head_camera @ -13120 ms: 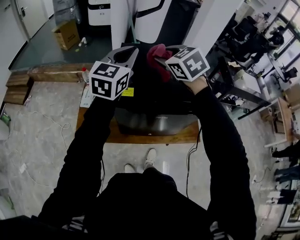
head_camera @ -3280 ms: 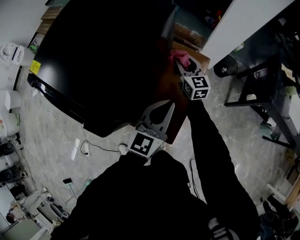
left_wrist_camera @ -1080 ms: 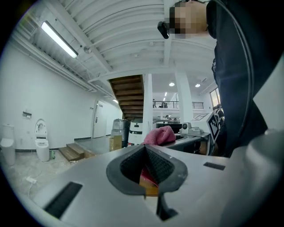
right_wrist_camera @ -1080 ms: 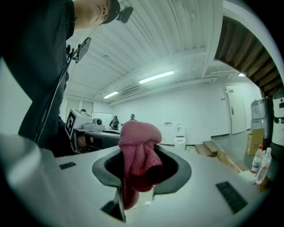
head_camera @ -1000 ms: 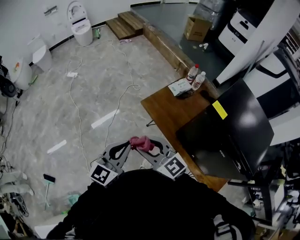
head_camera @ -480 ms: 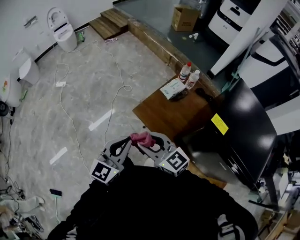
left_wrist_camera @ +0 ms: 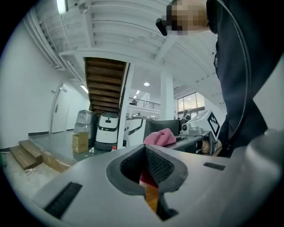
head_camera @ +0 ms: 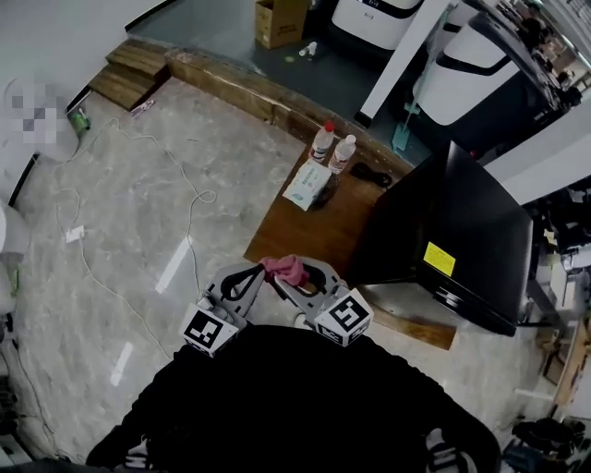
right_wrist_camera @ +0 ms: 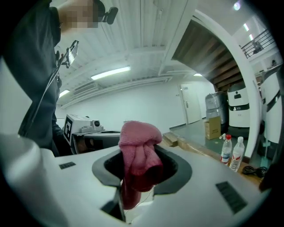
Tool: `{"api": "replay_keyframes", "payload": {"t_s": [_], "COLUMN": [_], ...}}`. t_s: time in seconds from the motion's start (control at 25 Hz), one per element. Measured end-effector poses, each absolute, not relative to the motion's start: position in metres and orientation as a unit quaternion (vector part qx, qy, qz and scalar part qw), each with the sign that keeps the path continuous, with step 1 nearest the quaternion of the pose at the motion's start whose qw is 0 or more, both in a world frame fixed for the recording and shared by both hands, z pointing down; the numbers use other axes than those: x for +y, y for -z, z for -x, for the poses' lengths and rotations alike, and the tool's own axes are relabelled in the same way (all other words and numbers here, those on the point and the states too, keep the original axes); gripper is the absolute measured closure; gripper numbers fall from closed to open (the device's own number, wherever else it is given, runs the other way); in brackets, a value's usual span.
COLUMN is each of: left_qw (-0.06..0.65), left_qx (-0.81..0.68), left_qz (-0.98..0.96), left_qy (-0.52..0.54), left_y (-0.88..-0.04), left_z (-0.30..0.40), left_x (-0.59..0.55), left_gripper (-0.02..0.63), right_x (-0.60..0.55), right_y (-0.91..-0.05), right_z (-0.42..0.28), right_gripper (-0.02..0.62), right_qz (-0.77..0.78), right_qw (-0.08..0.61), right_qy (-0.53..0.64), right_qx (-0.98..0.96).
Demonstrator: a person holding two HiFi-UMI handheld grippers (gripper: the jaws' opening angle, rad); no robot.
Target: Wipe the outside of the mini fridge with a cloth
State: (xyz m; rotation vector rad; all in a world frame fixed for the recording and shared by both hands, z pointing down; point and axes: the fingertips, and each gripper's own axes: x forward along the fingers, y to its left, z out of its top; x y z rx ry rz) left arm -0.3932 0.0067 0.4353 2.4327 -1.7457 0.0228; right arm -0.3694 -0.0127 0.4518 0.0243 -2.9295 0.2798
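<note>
The black mini fridge (head_camera: 462, 240) stands on a low wooden table (head_camera: 314, 226) at the right of the head view. Both grippers are held close to my chest, away from the fridge. My right gripper (head_camera: 294, 277) is shut on a bunched pink cloth (head_camera: 286, 269), and in the right gripper view the cloth (right_wrist_camera: 138, 150) bulges up out of the right gripper (right_wrist_camera: 137, 166). Beside it, my left gripper (head_camera: 242, 279) is shut with nothing in it. In the left gripper view the left gripper (left_wrist_camera: 145, 150) has its jaws meeting, with the cloth (left_wrist_camera: 159, 137) beyond.
Two water bottles (head_camera: 332, 148) and a tissue pack (head_camera: 307, 185) sit on the table's far end. Cables (head_camera: 194, 203) trail over the marble floor at the left. Wooden steps (head_camera: 125, 83), a cardboard box (head_camera: 282, 20) and white machines (head_camera: 462, 65) lie farther off.
The right gripper with the cloth has come off the fridge's side and both grippers now sit near my chest. In the last second the head view swung, shifting fridge and table rightward.
</note>
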Motion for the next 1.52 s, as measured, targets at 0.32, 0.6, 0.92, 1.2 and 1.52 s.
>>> {"api": "replay_keyframes", "payload": {"t_s": [0.32, 0.6, 0.92, 1.2, 1.52], "left_qw": [0.07, 0.062, 0.05, 0.016, -0.034], "left_qx": [-0.466, -0.409, -0.366, -0.336, -0.305], "left_qz": [-0.882, -0.91, -0.929, -0.942, -0.952], "left_qy": [-0.014, -0.007, 0.003, 0.011, -0.005], "left_y": [-0.422, -0.418, -0.412, -0.367, -0.353], "left_z": [0.469, 0.486, 0.461, 0.417, 0.348], "left_x": [-0.034, -0.059, -0.1, -0.175, -0.27], "left_gripper": [0.6, 0.6, 0.6, 0.6, 0.6], "right_x": [-0.048, -0.062, -0.137, -0.212, -0.296], "right_y": [-0.45, -0.442, -0.425, -0.402, -0.398], "right_z": [0.438, 0.447, 0.389, 0.341, 0.265], "right_gripper": [0.443, 0.439, 0.437, 0.437, 0.437], "right_qz": [-0.158, -0.255, -0.407, -0.476, -0.531], "right_qw": [0.07, 0.049, -0.07, -0.163, -0.308], "right_qy": [-0.139, -0.125, -0.177, -0.211, -0.29], "right_qx": [-0.975, -0.958, -0.893, -0.838, -0.734]}}
